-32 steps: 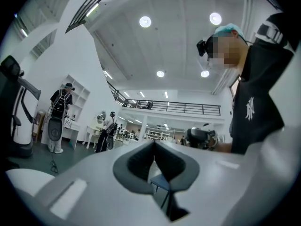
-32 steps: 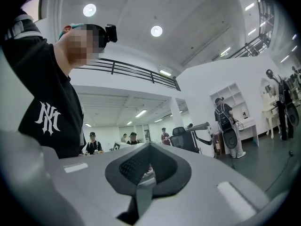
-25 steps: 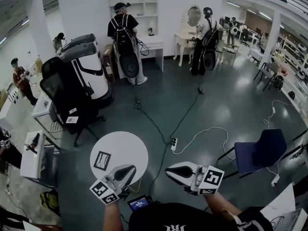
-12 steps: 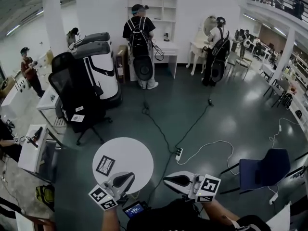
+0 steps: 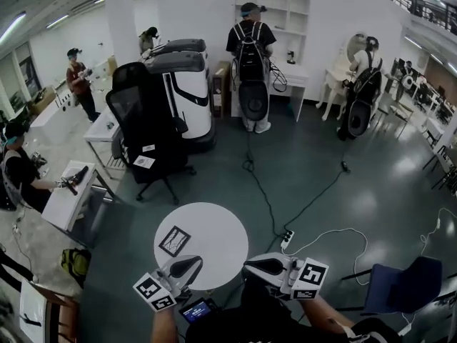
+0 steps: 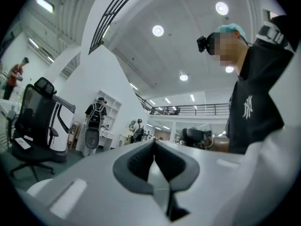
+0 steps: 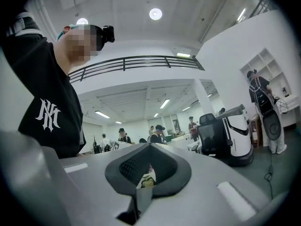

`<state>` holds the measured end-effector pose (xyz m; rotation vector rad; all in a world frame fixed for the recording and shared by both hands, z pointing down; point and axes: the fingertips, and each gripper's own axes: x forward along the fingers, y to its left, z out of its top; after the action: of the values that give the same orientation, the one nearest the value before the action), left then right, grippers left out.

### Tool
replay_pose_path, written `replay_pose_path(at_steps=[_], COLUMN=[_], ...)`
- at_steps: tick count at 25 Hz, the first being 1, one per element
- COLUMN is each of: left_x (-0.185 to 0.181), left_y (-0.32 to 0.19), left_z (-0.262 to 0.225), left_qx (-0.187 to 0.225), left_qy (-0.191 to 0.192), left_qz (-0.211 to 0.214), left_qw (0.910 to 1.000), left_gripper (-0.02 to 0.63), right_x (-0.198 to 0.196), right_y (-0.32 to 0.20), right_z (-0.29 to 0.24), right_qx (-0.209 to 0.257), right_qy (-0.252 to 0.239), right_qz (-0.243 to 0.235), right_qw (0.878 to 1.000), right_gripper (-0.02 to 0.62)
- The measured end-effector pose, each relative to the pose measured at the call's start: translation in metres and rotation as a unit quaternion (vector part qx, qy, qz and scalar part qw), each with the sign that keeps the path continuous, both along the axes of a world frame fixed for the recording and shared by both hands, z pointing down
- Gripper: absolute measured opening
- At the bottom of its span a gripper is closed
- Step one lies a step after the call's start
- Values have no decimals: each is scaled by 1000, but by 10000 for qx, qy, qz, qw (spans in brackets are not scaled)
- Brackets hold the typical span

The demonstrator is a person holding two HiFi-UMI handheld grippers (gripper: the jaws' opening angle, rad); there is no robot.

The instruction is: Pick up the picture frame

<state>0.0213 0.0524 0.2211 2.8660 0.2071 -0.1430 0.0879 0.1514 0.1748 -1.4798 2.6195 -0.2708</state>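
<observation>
Picture frame (image 5: 174, 240) appears to lie flat on the round white desk (image 5: 221, 227), on the left half of the top and nearer to its near edge than to its far edge. The left hand-held gripper (image 5: 189, 265) hangs over the desk's near rim, just near of the frame and apart from it. Its jaws are pressed together with nothing between them, as the left gripper view (image 6: 154, 143) shows. That view looks out level across the room and does not take in the frame. The right hand-held gripper (image 5: 253, 266) sits off the desk's near right edge, jaws likewise pressed together and empty (image 7: 149, 148).

The main risk, as I judge it, is going in with the jaws closed: they would only nudge a thin, flat frame across the smooth top, perhaps towards the left rim and off it. Even with the jaws spread, a level approach may ride over the frame and not get a jaw under an edge, so the left one likely has to tip down first.

Nothing stands between the left one and the frame, and nothing else shows on the top. Beyond the desk, far left, is a black office chair (image 5: 146, 131) in front of a white machine (image 5: 187, 84). A cable (image 5: 268, 199) runs over the floor to a power strip (image 5: 288, 239) just right of the desk, something to trip on. A blue chair (image 5: 403, 284) stands well off to the right.
</observation>
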Motion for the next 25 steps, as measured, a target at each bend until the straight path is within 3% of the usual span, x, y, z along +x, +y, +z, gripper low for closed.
replay_pose_path(at_steps=[5, 11, 18, 25], left_x=[-7, -1, 19, 34], left_y=[-48, -99, -147, -174], left_z=[-11, -17, -19, -21], left_qx=[122, 101, -89, -183], left_qy=[-82, -110, -218, -313], left_qz=[-828, -1839, -2948, -3781], left_qw=[9965, 9828, 9553, 9250], left_gripper=[3, 3, 3, 3], right_x=[8, 25, 66, 92], right_y=[-67, -136, -202, -257], right_z=[-4, -11, -14, -5], right_qx=[134, 168, 125, 51], right_qy=[-58, -47, 13, -45], right_qz=[-916, -1985, -2920, -3595], right_qw=[9957, 9799, 9563, 9331], right_gripper=[0, 2, 2, 2])
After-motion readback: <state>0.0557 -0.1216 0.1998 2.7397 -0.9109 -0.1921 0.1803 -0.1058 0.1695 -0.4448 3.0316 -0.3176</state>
